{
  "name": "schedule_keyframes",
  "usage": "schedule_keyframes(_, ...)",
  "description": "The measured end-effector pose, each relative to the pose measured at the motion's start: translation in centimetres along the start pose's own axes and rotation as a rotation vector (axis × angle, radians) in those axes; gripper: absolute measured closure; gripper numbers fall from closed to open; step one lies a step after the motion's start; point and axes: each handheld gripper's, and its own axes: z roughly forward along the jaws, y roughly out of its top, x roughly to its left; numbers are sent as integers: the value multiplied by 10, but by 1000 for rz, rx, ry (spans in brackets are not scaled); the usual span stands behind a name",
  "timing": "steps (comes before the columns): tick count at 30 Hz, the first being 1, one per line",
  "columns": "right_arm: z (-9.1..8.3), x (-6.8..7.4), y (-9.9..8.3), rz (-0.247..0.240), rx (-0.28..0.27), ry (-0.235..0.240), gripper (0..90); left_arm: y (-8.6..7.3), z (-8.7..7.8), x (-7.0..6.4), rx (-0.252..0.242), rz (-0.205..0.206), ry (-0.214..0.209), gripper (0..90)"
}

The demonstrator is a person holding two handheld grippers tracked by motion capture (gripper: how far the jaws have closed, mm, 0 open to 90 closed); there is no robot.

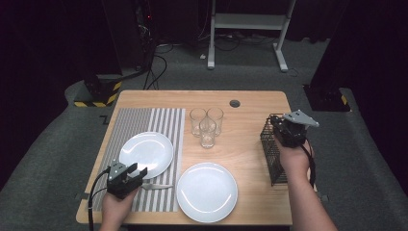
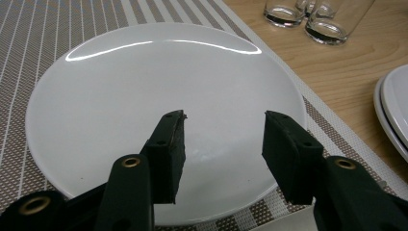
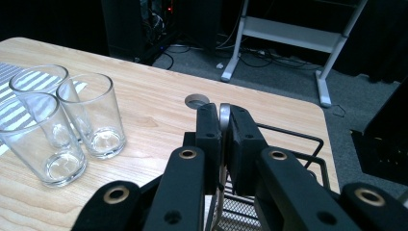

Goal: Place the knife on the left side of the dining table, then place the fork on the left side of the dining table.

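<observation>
The right gripper (image 3: 224,126), jaws clamped on a metal utensil handle (image 3: 224,114), holds it above the black wire basket (image 1: 272,153) at the table's 3 o'clock edge, positioned for insertion. The left gripper (image 2: 223,130), jaws apart, hovers over the white plate (image 2: 144,96) at 8 o'clock on the striped placemat (image 1: 144,122), staged for grasping.
</observation>
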Motion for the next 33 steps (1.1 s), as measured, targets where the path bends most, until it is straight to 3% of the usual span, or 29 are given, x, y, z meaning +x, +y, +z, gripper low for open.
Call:
schedule_keyframes(6,-2,1,0,1,-10,-25,855,0,0,-1,-4,8,0,496)
schedule_keyframes(15,-10,-1,2,8,-69,-53,860,-1,0,-2,-6,1,-12,491)
schedule_keyframes(33,-21,-5,10,15,-166,-61,861,-2,-3,-3,-9,11,-3,487)
